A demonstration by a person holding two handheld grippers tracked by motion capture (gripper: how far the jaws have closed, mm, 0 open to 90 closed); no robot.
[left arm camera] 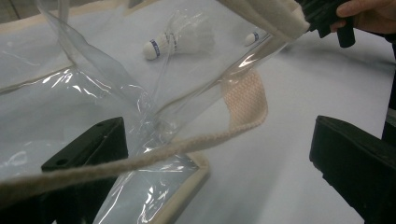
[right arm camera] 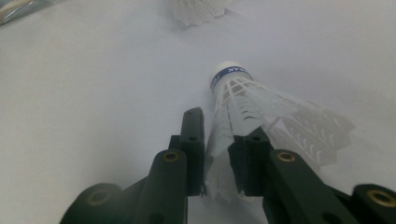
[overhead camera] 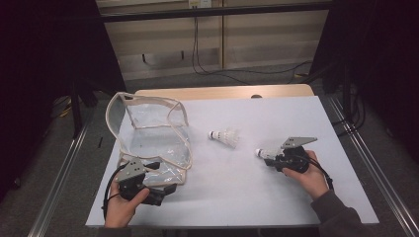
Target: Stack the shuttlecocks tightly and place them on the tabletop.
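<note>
Low over the counter (overhead camera: 237,182), the feather-light, easily crushed shuttlecock (right arm camera: 243,109) is pinched by its thin skirt in the right gripper (right arm camera: 217,140), while the left gripper (left arm camera: 219,154) is apparently held open around the bag strap (left arm camera: 245,100).

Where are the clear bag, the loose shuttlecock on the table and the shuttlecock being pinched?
Clear bag (overhead camera: 148,143): high view, its see-through side panel.
Loose shuttlecock (overhead camera: 225,137): high view, middle of its body, just behind the cork.
Pinched shuttlecock (right arm camera: 233,100): right gripper view, upper skirt below the blue band.
</note>
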